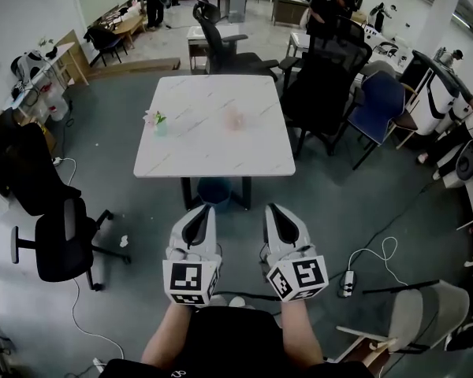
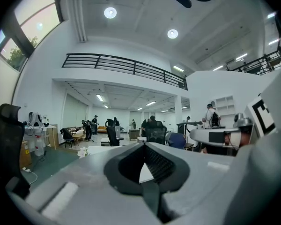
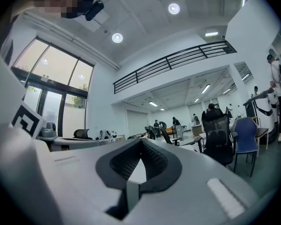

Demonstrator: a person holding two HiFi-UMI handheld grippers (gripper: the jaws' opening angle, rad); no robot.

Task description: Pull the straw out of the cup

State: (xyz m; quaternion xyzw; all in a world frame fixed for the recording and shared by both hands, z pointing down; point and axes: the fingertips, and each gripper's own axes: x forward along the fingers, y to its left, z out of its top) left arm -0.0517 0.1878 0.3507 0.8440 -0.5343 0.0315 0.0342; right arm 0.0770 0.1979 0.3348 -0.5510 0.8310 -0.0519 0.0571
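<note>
A: How is the person holding the arms?

B: Both forearms are reaching forward side by side at the bottom middle of the head view; the left tongs (image 1: 199, 211) and the right tongs (image 1: 277, 211) are pointing level toward the desk (image 1: 213, 160), well short of its near edge.

A: And the tongs themselves?

B: In the left gripper view the left tongs (image 2: 144, 144) are sitting closed with nothing between the tips; the right tongs (image 3: 141, 141) are looking the same in the right gripper view, closed and empty.

A: Where is the cup?

B: The cup (image 1: 235, 118) is sitting near the middle of the desk, in the upper centre of the frame, showing only as a faint pinkish patch; the straw is too small to make out, so I cannot tell which way it is pointing.

A: Anything else?

B: A small flower vase (image 1: 158, 121) is standing near the desk's left edge; a blue bin (image 1: 214, 189) is showing under the desk; a black office chair (image 1: 59, 235) is standing at lower left on the grey floor (image 1: 126, 203).
</note>
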